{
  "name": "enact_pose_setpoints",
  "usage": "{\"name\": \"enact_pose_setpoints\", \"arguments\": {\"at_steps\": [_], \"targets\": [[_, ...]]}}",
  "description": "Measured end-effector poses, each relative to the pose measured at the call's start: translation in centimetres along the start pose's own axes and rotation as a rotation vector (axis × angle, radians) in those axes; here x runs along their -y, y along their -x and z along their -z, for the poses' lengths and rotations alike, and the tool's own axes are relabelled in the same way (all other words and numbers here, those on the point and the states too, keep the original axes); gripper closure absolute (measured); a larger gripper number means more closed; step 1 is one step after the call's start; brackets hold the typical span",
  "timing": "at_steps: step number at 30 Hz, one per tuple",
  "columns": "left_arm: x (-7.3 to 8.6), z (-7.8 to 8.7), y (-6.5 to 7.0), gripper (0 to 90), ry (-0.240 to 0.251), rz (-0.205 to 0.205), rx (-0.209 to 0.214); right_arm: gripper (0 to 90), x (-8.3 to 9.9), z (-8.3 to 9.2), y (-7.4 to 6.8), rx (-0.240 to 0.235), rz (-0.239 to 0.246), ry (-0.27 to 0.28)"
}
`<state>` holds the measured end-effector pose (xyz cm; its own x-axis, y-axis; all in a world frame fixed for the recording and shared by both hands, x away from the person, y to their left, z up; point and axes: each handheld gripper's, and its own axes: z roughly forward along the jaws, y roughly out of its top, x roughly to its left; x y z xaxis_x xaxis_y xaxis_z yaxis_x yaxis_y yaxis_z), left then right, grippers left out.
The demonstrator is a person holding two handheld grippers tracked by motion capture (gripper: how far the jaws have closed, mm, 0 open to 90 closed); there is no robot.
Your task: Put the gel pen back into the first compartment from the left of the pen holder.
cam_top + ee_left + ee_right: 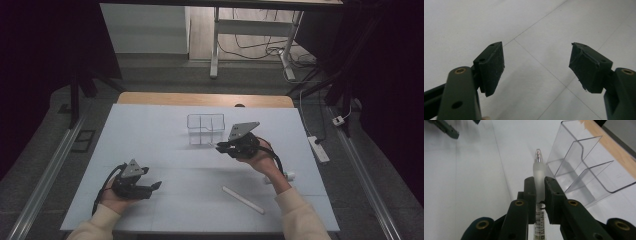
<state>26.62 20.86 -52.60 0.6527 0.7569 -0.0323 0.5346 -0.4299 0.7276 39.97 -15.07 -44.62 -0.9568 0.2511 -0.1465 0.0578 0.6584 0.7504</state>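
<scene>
**Loading the Pen into the Clear Organiser**

The right gripper [539, 192] is clamped on a frosted white plastic pen [539, 173], pads pressing on the barrel just behind its tapered front section. The metal tip projects well ahead of the jaws; the labelled rear of the barrel runs back between the gripper arms. In the high view this gripper [223, 146] is raised off the white table [150, 145], with the clear plastic compartmented organiser [205, 129] just ahead of the tip. In the right gripper view the organiser [584, 172] lies ahead of the jaws and to their right, its open compartments facing the gripper.

The left gripper [150, 188] rests low near the table's front edge, jaws standing apart with nothing between them (in the left gripper view, bare table surface lies between the pads [492, 67]). A second white pen [243, 199] lies flat on the table, behind and below the right gripper, near the person's forearm.

Recommended procedure for the current step:

1. Maintain the clamp; the barrel is smooth and is likely to slip if pressure eases.
2. Raise the tip above the organiser's rim before advancing.
3. Swing the gripper toward its right to centre the tip over one compartment, avoiding the dividers.
4. Tilt the pen tip-down, lower it, then separate the jaws.
</scene>
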Motion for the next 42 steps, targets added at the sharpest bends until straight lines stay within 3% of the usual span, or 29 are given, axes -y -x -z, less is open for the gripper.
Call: {"name": "enact_pose_setpoints", "arguments": {"at_steps": [28, 42], "targets": [[0.0, 0.1, -0.3, 27.9, 0.008, 0.014, -0.015, 79.4, -1.5, 2.3, -0.1, 0.152, -0.101, 0.224], [0.0, 0.3, -0.5, 27.6, 0.017, 0.019, -0.017, 79.4, -2.5, 2.5, 0.5, 0.193, -0.148, 0.271]]}}
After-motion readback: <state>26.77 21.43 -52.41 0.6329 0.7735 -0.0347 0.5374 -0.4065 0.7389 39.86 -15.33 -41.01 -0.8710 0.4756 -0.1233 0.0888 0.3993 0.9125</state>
